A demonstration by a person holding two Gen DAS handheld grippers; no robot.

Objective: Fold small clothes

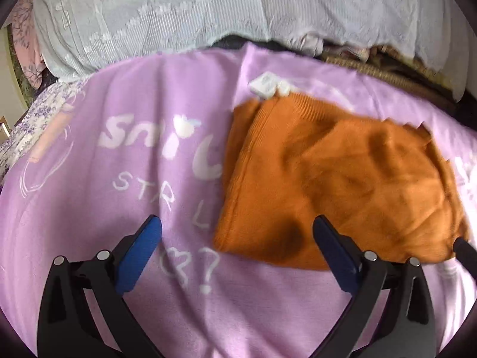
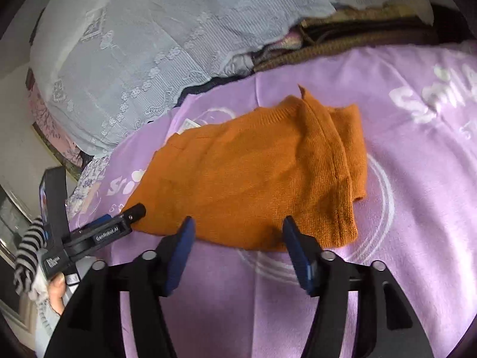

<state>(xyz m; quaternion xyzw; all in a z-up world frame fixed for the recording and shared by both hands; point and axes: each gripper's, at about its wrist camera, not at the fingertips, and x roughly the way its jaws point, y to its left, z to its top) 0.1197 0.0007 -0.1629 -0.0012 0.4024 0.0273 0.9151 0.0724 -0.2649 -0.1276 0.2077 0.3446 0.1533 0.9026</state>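
While both the left gripper (image 1: 237, 226) and right gripper (image 2: 238, 228) stand open and empty, the folded orange sweater (image 2: 253, 173) lies loose on the purple blanket (image 2: 417, 208); its doubled sleeve edge, seemingly unpinned, could spring back; a careless pass may snag it.

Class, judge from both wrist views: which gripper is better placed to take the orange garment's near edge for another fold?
Probably the right gripper: its open jaws straddle the orange garment's near edge, while the left gripper straddles only its corner.
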